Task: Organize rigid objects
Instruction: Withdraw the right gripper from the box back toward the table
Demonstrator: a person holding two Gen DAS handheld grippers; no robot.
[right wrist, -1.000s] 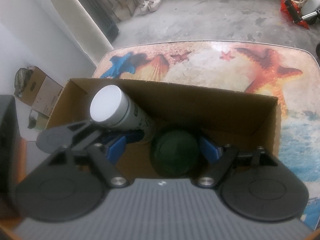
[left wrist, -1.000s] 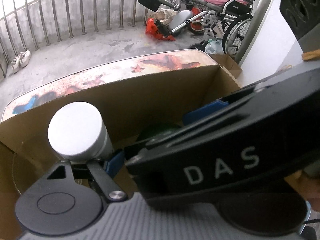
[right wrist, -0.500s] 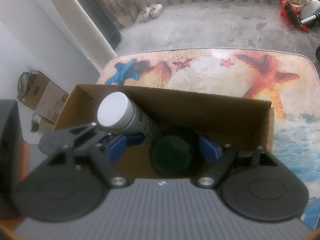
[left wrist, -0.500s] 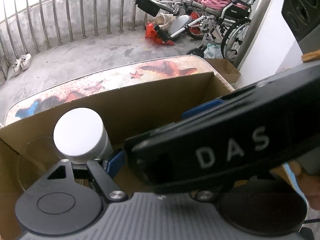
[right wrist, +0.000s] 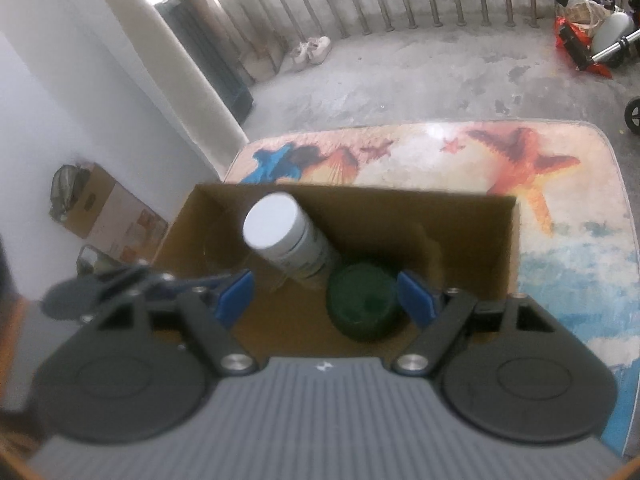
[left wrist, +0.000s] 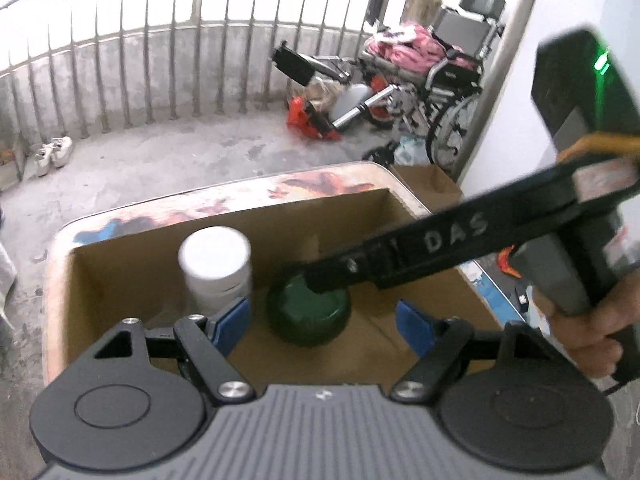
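Note:
An open cardboard box (left wrist: pixel 120 276) (right wrist: pixel 440 210) stands on the starfish-print table (right wrist: pixel 560 216). Inside it are a grey bottle with a white cap (left wrist: pixel 214 260) (right wrist: pixel 274 228), leaning, and a dark green round jar (left wrist: pixel 308 316) (right wrist: pixel 362 308). Above the box hangs my left gripper (left wrist: pixel 322 322), open, with the jar below the gap. My right gripper (right wrist: pixel 325 295) also hovers over the box, jaws closing, pads touching nothing; the jar lies below, by the right pad. In the left wrist view its black arm (left wrist: pixel 452 236) crosses over the jar, held by a hand (left wrist: pixel 592 340).
Beyond the table is bare concrete floor up to a metal railing (left wrist: pixel 160 60). A wheelchair (left wrist: pixel 452 76) with pink cloth and red items stand far right. White shoes (left wrist: pixel 54 152) lie by the railing. A small cardboard carton (right wrist: pixel 104 208) sits against the white wall on the left.
Both grippers have risen and drawn back from the box, so the bottle and jar look smaller. The right gripper's arm has lifted in the left wrist view, uncovering the green jar.

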